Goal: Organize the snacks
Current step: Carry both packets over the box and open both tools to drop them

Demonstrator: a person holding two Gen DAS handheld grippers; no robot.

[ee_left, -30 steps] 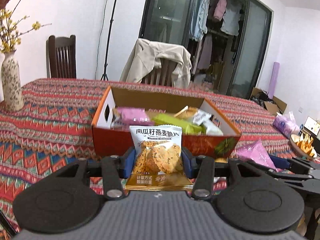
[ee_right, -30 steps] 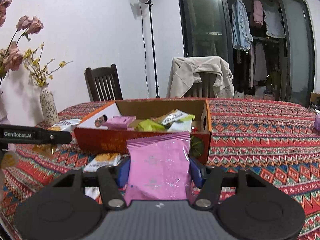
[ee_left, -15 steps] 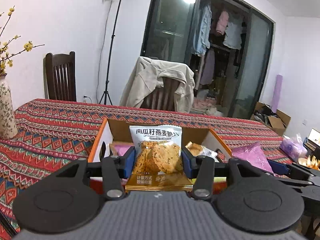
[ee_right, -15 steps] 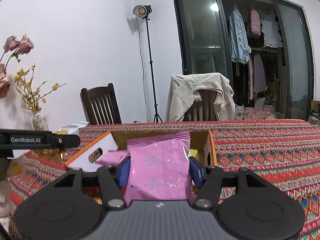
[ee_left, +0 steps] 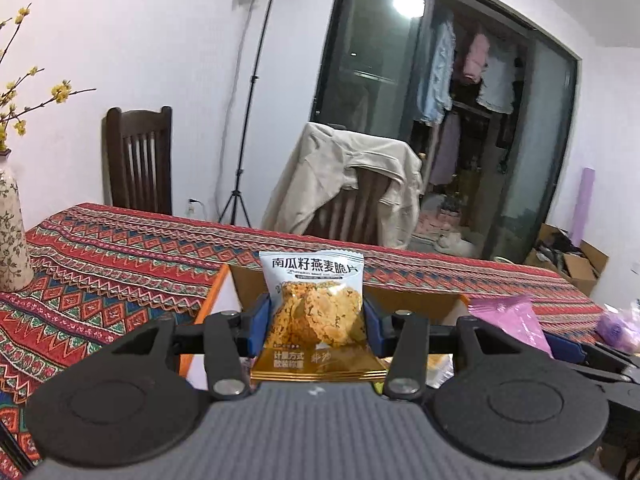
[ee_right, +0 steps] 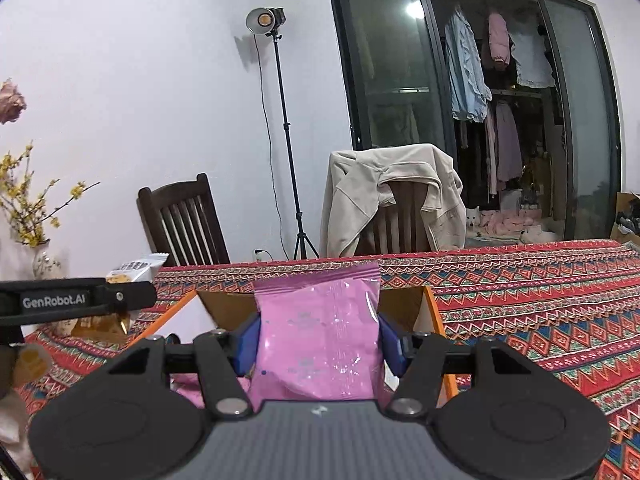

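Left gripper (ee_left: 316,320), blue-padded and black-armed, clamped on a white-and-gold oat crisp packet (ee_left: 314,312) with printed biscuits, upright between the pads, sides pressed in. Behind the packet, at 12 o'clock, the open brown cardboard box with orange rim (ee_left: 218,292) on the red patterned woven tablecloth (ee_left: 120,256); packet in front of and above the box's near edge, off the cloth. At 3 o'clock in the left wrist view, the pink foil snack pouch (ee_left: 508,318) in the other tool.

Right gripper (ee_right: 318,336), same build, clenched on that pink foil snack pouch (ee_right: 320,332), upright, crinkled between the blue pads, top seam covering part of the box's far wall (ee_right: 404,304). At 9 o'clock in the right wrist view, the black arm of the left gripper, the oat crisp packet's white top (ee_right: 138,270) poking above it.

Beyond the table, at 12 o'clock: dark wooden slat-back chair (ee_right: 184,224), second chair draped with a beige jacket (ee_right: 384,188), black light stand with round lamp (ee_right: 266,20). At 9 o'clock, patterned ceramic vase (ee_left: 12,236) holding yellow-blossom twigs. At 1 o'clock, glass sliding doors (ee_right: 400,80) with hanging clothes behind.
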